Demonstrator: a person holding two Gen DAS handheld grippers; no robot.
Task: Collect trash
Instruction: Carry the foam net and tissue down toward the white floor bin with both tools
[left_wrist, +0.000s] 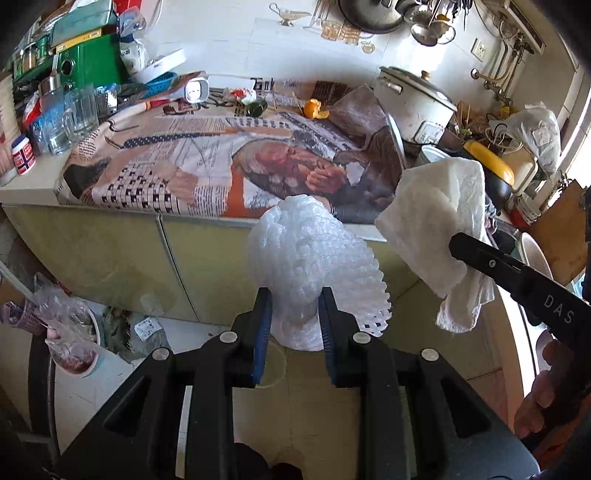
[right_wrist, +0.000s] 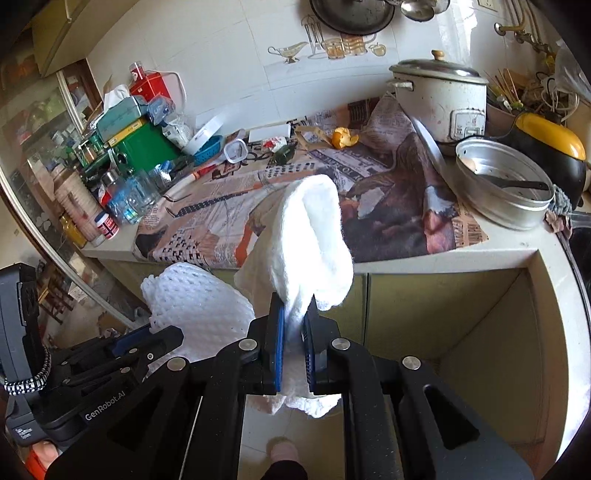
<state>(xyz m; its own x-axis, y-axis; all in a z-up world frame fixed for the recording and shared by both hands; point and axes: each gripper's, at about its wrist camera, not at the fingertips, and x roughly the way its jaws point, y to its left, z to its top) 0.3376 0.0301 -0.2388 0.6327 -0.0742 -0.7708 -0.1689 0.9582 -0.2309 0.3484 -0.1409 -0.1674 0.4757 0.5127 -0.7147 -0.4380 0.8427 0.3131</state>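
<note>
My left gripper (left_wrist: 294, 299) is shut on a white foam fruit net (left_wrist: 314, 258) and holds it in the air in front of the counter edge. My right gripper (right_wrist: 295, 306) is shut on a crumpled white paper towel (right_wrist: 314, 243), also held in the air. The towel also shows in the left wrist view (left_wrist: 436, 221), to the right of the net, pinched by the right gripper's black finger (left_wrist: 480, 254). The net also shows in the right wrist view (right_wrist: 195, 302), low at the left. An orange peel (left_wrist: 316, 109) and a small crumpled wrapper (left_wrist: 245, 96) lie far back on the counter.
The counter is covered with newspaper (left_wrist: 221, 162). A white rice cooker (left_wrist: 413, 107) and a metal pot (right_wrist: 502, 188) stand at the right. Glasses, bottles and a green box (left_wrist: 92, 62) crowd the left. A bowl lined with a plastic bag (left_wrist: 74, 339) sits on the floor at the left.
</note>
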